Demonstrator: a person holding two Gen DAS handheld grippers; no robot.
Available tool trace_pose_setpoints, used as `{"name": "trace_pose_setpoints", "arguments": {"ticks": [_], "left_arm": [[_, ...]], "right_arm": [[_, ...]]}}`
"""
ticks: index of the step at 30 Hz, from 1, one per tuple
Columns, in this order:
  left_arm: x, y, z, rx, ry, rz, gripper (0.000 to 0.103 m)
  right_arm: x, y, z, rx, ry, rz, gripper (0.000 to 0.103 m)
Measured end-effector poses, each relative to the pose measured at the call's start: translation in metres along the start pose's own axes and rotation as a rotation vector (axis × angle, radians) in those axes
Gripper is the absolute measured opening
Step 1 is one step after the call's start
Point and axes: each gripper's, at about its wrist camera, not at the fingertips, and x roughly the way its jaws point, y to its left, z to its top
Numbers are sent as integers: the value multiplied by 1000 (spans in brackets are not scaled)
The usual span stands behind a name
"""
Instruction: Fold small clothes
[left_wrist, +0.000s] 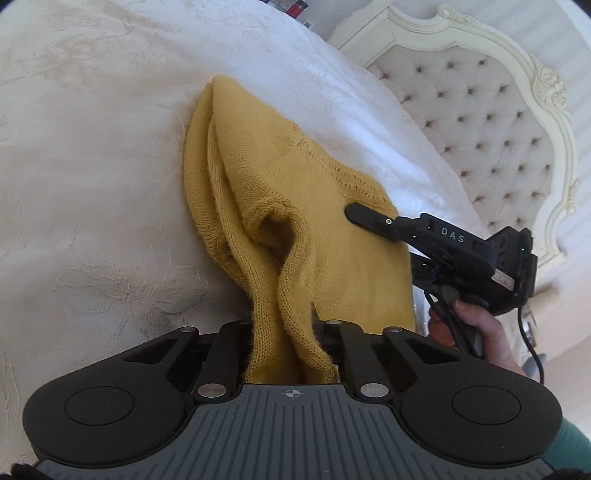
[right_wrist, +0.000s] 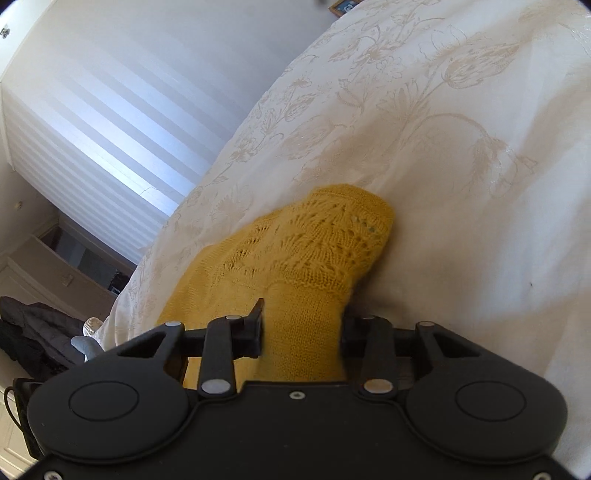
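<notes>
I see the white floral bedspread (left_wrist: 92, 177) filling most of both views, with the tufted headboard (left_wrist: 480, 122) off at two o'clock in the left wrist view. On the bedspread lies the mustard knitted garment (left_wrist: 295, 192), bunched into long folds running from twelve o'clock down to six, straight into my left gripper (left_wrist: 291, 354). That gripper is nearly closed, its jaws pinched on a thick gathered edge of the knit. My right gripper (right_wrist: 301, 332) stands partly closed on another bunch of the same garment, cloth packed between its fingers (right_wrist: 255, 325); the lacy hem spreads away toward one o'clock in the right wrist view. From the left camera, the right gripper comes in at four o'clock, one fingertip lying on the knit, with a hand (left_wrist: 476, 332) on its grip.
</notes>
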Motion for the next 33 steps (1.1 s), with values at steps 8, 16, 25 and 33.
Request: {"name": "trace_pose_setpoints", "arguments": {"ticks": [8, 16, 25, 33], "left_arm": [[-32, -34, -12, 35, -17, -60, 12], [-75, -68, -70, 51, 35, -145, 12], [-102, -74, -162, 52, 102, -90, 13], [-101, -68, -198, 153, 87, 155, 24]], "right_arm": [[-44, 35, -13, 42, -17, -37, 41], [-121, 61, -63, 43, 42, -92, 41], [-181, 68, -147, 37, 106, -169, 41], [-194, 58, -191, -37, -21, -349, 56]]}}
